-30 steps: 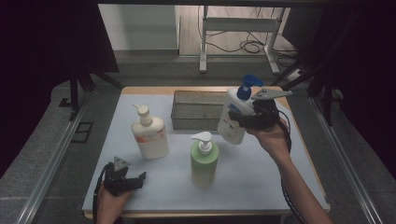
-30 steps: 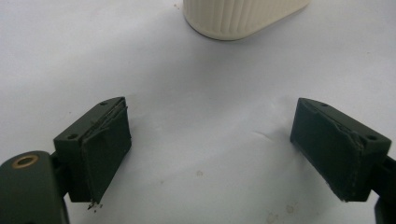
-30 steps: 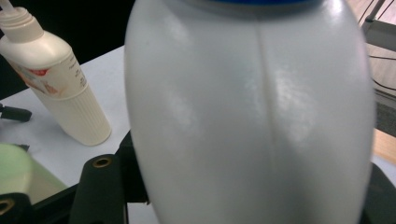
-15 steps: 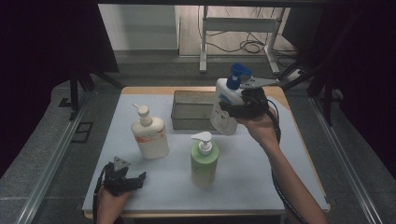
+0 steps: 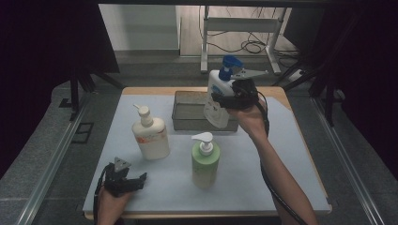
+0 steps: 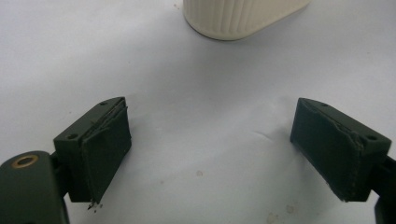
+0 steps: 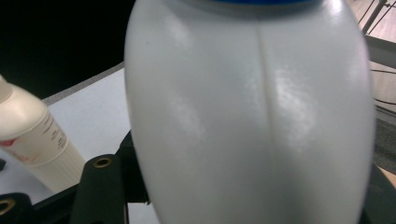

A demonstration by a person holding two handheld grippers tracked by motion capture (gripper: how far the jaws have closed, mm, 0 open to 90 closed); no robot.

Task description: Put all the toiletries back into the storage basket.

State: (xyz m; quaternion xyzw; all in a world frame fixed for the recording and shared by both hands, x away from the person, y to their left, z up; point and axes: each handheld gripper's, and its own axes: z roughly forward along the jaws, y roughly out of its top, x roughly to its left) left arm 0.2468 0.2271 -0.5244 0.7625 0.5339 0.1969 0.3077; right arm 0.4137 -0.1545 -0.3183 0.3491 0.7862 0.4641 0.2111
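A white pump bottle with a blue top (image 5: 218, 96) hangs in the air over the right end of the dark wire basket (image 5: 187, 112), with my right gripper (image 5: 231, 99) shut on its body. Seen from the right gripper view, that bottle (image 7: 252, 112) looms large between the jaws. My left gripper (image 5: 127, 182) rests low at the near left of the table, open with nothing in it. The left gripper view has its two pads (image 6: 105, 149) wide apart above bare white table, the cream bottle's base (image 6: 238, 16) just ahead.
A cream pump bottle (image 5: 149, 135) stands left of centre and a green pump bottle (image 5: 205, 160) stands near the middle front. The white table (image 5: 281, 164) has bare room at the right. Dark curtains and a metal frame (image 5: 234, 33) lie beyond the far edge.
My right gripper has carried the white bottle leftward and up, from beside the basket's right end to above it. The left gripper has stayed still.
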